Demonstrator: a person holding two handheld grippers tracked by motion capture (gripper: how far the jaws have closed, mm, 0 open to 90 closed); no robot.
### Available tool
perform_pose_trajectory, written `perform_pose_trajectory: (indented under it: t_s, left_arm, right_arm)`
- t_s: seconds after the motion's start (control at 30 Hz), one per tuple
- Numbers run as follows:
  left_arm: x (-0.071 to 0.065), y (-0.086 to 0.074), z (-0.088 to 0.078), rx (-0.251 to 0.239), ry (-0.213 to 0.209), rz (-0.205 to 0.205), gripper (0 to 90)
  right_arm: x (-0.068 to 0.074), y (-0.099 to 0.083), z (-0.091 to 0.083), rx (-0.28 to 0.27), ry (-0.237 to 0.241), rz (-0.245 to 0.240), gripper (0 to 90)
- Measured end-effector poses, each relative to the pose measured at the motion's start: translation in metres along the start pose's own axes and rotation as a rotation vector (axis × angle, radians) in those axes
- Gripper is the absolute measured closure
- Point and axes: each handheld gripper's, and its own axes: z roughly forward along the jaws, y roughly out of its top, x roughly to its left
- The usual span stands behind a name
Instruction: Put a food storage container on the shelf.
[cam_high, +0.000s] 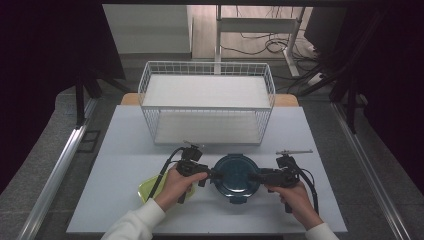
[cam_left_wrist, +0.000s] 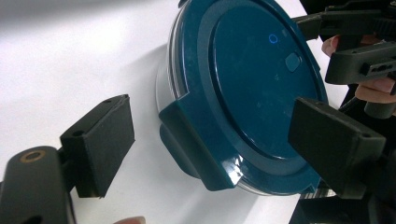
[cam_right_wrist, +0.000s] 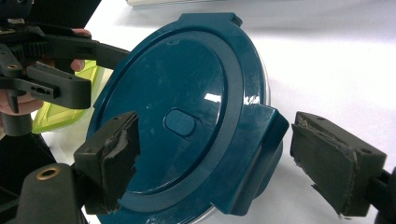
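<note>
A round clear container with a dark teal snap lid (cam_high: 235, 175) stands on the white table near the front. My left gripper (cam_high: 214, 176) is open at its left side. In the left gripper view the gripper (cam_left_wrist: 217, 140) straddles a side latch (cam_left_wrist: 187, 140) of the lid (cam_left_wrist: 252, 79), one jaw over the lid top and one out over the table. My right gripper (cam_high: 251, 176) is open at the container's right side. In the right gripper view the gripper (cam_right_wrist: 224, 154) likewise brackets the opposite latch (cam_right_wrist: 257, 149) of the lid (cam_right_wrist: 177, 93).
A yellow-green flat container (cam_high: 149, 187) lies on the table under the left hand, and is also visible as the yellow-green container (cam_right_wrist: 60, 112). A white wire basket shelf (cam_high: 207, 70) stands at the back of the table (cam_high: 125, 150). Cables trail from both grippers.
</note>
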Motion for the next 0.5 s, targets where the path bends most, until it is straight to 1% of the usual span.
perform_pose_trajectory:
  t_s: [0.23, 0.3, 0.33, 0.4, 0.43, 0.5]
  left_arm:
    - [0.002, 0.0, 0.006, 0.026, -0.014, -0.005, 14.4]
    - [0.002, 0.0, 0.008, 0.027, -0.019, -0.007, 14.7]
    - [0.002, -0.001, 0.009, 0.025, -0.018, -0.015, 14.8]
    - [0.002, -0.001, 0.011, 0.029, -0.02, -0.022, 14.8]
    - [0.003, -0.001, 0.011, 0.043, -0.018, -0.01, 14.8]
    - [0.003, -0.001, 0.012, 0.046, -0.024, -0.015, 14.8]
  right_arm:
    - [-0.003, -0.001, 0.005, 0.02, 0.01, 0.022, 15.7]
    - [-0.004, -0.002, 0.006, 0.024, 0.013, 0.028, 15.6]
    - [-0.005, -0.002, 0.006, 0.024, 0.016, 0.032, 15.6]
    - [-0.006, -0.003, 0.007, 0.026, 0.027, 0.05, 15.5]
    - [-0.007, -0.003, 0.007, 0.028, 0.031, 0.058, 15.5]
    - [-0.008, -0.003, 0.008, 0.034, 0.031, 0.065, 15.5]
